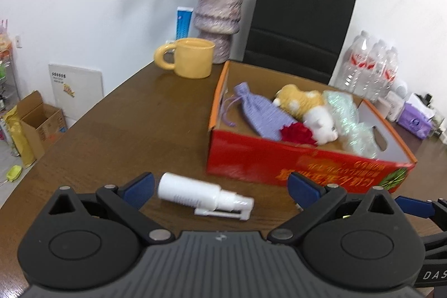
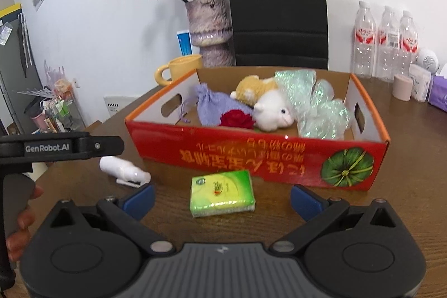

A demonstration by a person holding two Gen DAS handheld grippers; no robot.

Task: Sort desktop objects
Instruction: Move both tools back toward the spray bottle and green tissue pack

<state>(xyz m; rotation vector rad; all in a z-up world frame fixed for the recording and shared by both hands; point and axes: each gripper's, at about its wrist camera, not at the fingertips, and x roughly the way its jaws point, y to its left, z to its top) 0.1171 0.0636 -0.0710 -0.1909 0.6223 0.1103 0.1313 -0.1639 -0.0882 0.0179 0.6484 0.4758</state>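
With both sets of jaws spread wide, the left gripper (image 1: 220, 187) frames the white spray bottle (image 1: 205, 196) lying on the tabletop (image 1: 134, 113), the right gripper (image 2: 222, 194) frames the green tissue pack (image 2: 222, 193); next, close, lift into the red box (image 2: 259, 158).

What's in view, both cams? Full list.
box: 1, red with orange rim, mid table
pouch: 1, lilac, in box, left
rose: 1, red, in box, front
plush toys: 2, yellow and white, in box, middle
wrap: 1, iridescent green, in box, right
spray bottle: 1, white, lying on table left of box front
tissue pack: 1, green, on table before box
mug: 1, yellow, behind box
vase: 1, mauve, dried roses, at wall
bag: 1, black, at wall
water bottles: 3 seen, clear, right rear
table: 1, brown wood
left gripper: open, at bottle
right gripper: open, at tissue pack
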